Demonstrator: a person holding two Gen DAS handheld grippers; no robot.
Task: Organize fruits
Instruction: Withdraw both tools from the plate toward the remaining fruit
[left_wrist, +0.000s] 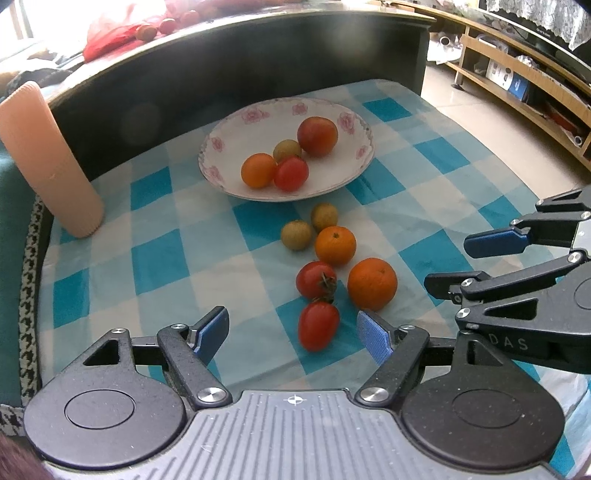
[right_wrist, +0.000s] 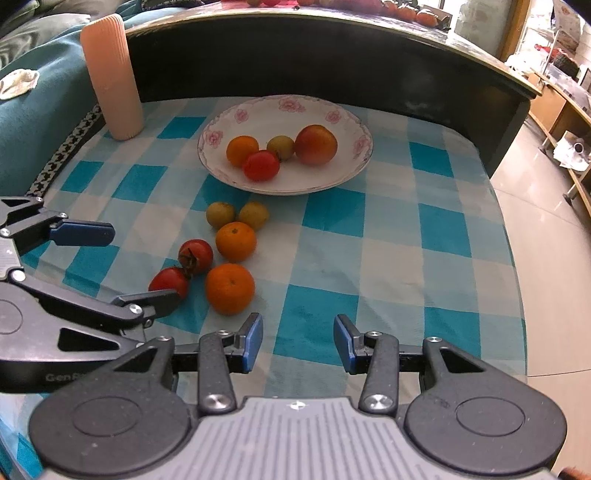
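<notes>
A white flowered plate (left_wrist: 343, 184) (right_wrist: 229, 181) holds an orange, a red tomato, a small green fruit and a large red fruit. On the checked cloth in front of it lie two small green fruits (left_wrist: 296, 235) (right_wrist: 220, 214), two oranges (left_wrist: 372, 283) (right_wrist: 229, 288) and two tomatoes (left_wrist: 318, 325) (right_wrist: 169, 281). My left gripper (left_wrist: 295, 332) is open, with the oblong tomato between its fingertips. It also shows at the left of the right wrist view (right_wrist: 129, 266). My right gripper (right_wrist: 298, 343) is open and empty, just right of the near orange. It shows at the right of the left wrist view (left_wrist: 454, 266).
A ribbed peach cylinder (left_wrist: 48, 162) (right_wrist: 110, 77) stands at the cloth's back left. A dark curved raised ledge (left_wrist: 258, 55) runs behind the plate, with more fruit on top. The table edge and tiled floor (right_wrist: 546, 258) lie to the right.
</notes>
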